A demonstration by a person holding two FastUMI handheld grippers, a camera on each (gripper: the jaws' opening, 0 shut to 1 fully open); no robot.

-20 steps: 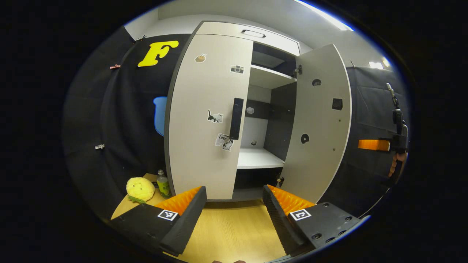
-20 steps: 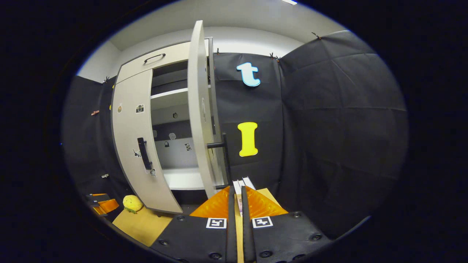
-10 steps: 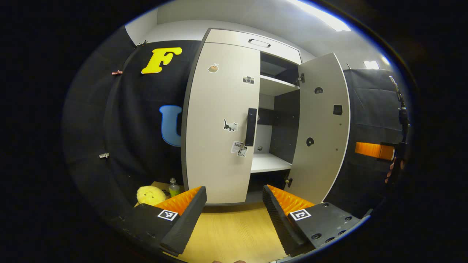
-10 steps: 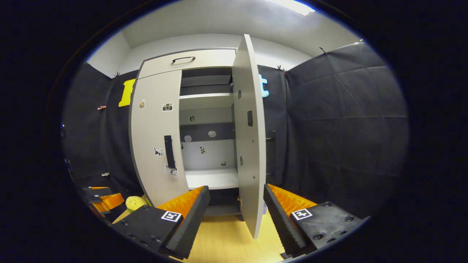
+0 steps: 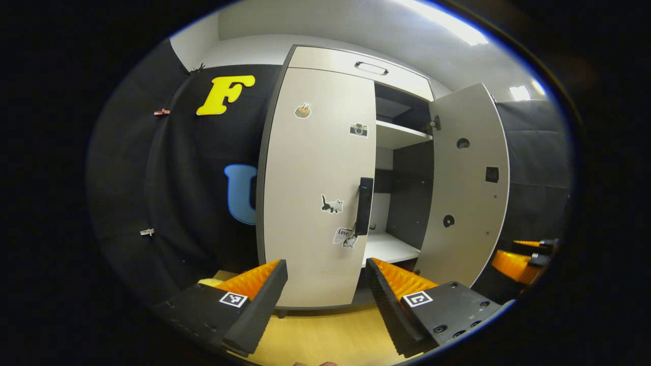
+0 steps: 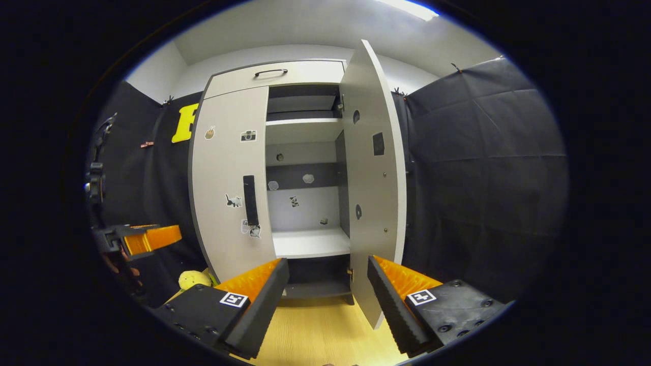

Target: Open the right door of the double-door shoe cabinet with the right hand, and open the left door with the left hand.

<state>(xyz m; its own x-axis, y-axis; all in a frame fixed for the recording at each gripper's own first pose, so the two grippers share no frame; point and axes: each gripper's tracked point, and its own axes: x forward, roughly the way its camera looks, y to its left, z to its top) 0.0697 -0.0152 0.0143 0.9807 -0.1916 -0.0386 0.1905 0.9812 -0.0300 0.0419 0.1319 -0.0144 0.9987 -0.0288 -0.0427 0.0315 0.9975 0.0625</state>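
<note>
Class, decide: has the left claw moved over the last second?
Yes. The left claw has closed in on the left door, whose handle now looms nearer.

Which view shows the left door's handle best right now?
The left gripper view: the handle sits large between the open left hand-held gripper fingers. The right gripper view shows that handle smaller and off-centre.

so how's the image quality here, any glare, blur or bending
Left gripper view: sharp, the ceiling light blown out, the left door bowed by the fisheye. Right gripper view: sharp too, the right door curving, the lower shelf evenly lit.
</note>
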